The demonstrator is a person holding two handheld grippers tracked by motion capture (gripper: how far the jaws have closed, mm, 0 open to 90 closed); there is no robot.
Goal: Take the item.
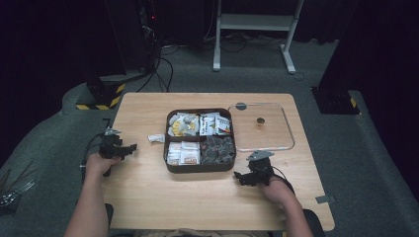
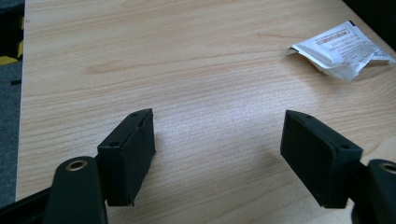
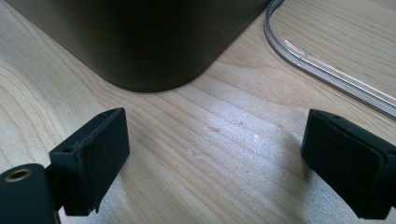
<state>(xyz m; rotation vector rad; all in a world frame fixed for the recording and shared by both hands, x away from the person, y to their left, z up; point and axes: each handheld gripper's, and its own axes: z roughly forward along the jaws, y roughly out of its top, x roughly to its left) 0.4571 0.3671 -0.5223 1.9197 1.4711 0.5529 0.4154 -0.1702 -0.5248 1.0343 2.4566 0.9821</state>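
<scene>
Light wooden table carries dark brown square four-compartment tray at centre, packed with small snack packets. Clear plastic square lid lies flat just right of tray, dark round knob at its middle. Crumpled white sachet lies on table just left of tray, apart from it.

Left gripper near table's left edge, fingers spread wide over bare wood, holding nothing; sachet far right of them.

Right gripper near tray's near-right corner, fingers spread, empty; tray wall and lid rim just beyond.

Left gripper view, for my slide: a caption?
Open left gripper over bare table, a white packet lying ahead.
</scene>
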